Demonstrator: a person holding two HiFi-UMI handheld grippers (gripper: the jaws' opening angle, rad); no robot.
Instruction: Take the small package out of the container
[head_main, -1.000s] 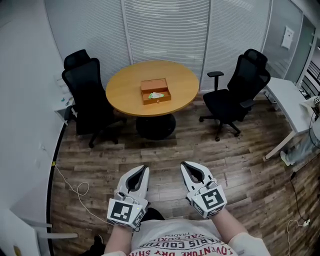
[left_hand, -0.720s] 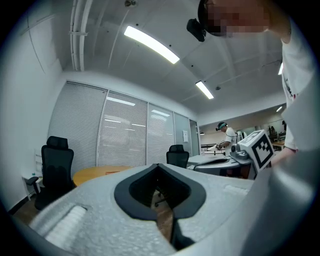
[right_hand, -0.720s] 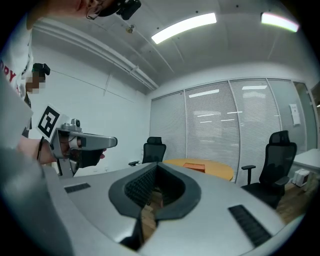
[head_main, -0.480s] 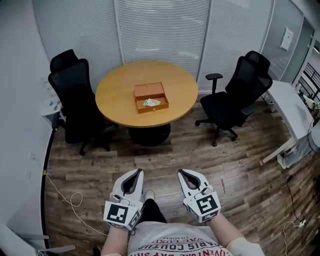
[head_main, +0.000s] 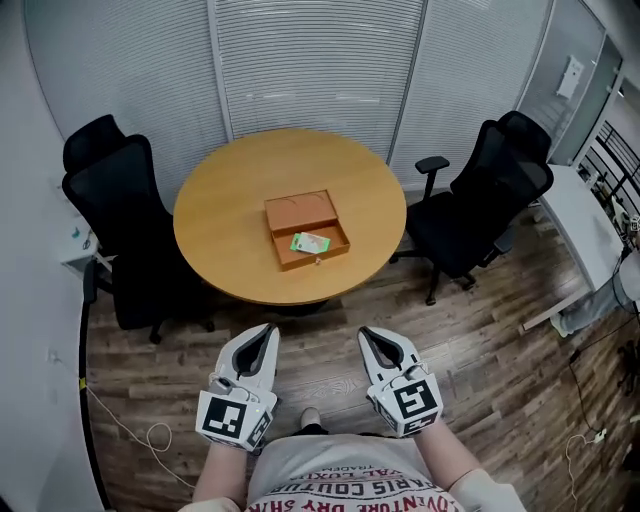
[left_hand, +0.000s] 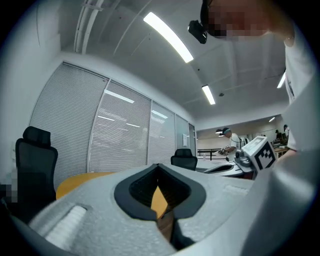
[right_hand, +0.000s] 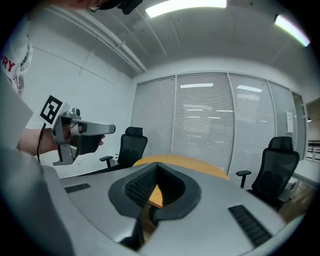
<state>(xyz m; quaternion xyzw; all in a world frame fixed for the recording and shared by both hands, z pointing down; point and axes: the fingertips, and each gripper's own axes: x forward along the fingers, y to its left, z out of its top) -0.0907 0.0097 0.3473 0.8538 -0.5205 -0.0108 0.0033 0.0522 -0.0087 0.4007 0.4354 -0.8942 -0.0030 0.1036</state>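
An open wooden box (head_main: 318, 259) lies near the middle of the round wooden table (head_main: 225, 215). Inside it lies a small green and white package (head_main: 309, 242). My left gripper (head_main: 269, 329) and right gripper (head_main: 368, 331) are held side by side in front of my body, over the floor and short of the table's near edge. Both are shut with nothing in them. In the left gripper view the left gripper (left_hand: 158, 165) points at the table top (left_hand: 82, 179). In the right gripper view the right gripper (right_hand: 157, 165) points at the table's edge (right_hand: 200, 167).
Black office chairs stand left (head_main: 115, 225) and right (head_main: 490, 195) of the table. A white desk (head_main: 590, 225) is at the far right. A cable (head_main: 130, 435) lies on the wood floor at the left. Blinds cover the glass wall behind the table.
The table and box have come nearer and lower in the head view as the person walks toward them. Both grippers have stayed shut and side by side.
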